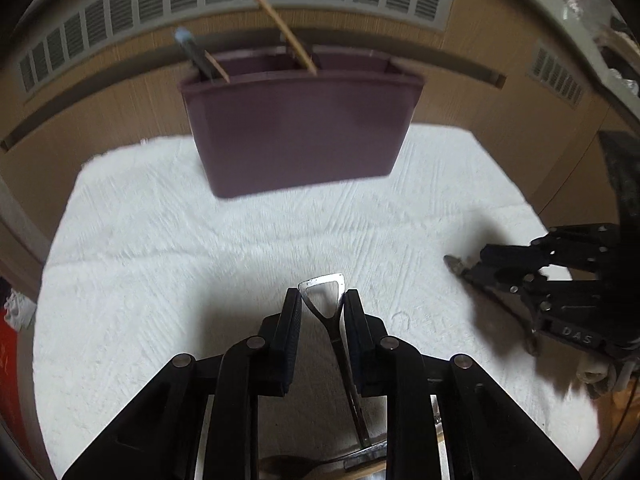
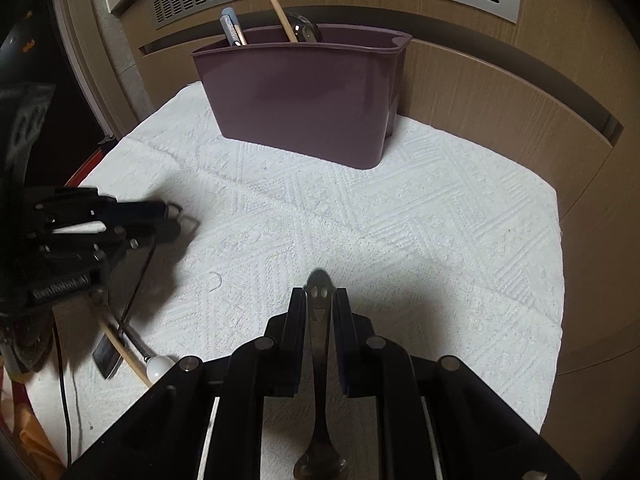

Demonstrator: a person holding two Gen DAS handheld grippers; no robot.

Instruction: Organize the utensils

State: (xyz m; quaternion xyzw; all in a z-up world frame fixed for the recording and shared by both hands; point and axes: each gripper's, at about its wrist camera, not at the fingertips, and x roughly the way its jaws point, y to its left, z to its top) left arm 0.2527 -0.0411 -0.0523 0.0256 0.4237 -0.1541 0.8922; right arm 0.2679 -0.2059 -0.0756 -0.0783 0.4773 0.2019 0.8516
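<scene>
Purple caddy [image 2: 304, 96] stands beyond both hand-held grippers: left [image 1: 322, 304] pinches a metal handle [image 1: 326, 300], right [image 2: 319, 300] a spoon [image 2: 319, 312].

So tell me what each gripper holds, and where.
Left gripper: metal utensil, by its looped handle end. Right gripper: spoon, by its handle end.

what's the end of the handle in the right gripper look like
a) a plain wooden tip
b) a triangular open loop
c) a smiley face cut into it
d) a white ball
c: in the right wrist view the metal handle between the fingers of the right gripper shows two eye holes and a smiling mouth near its rounded end; the triangular loop handle sits in the left gripper.
</scene>
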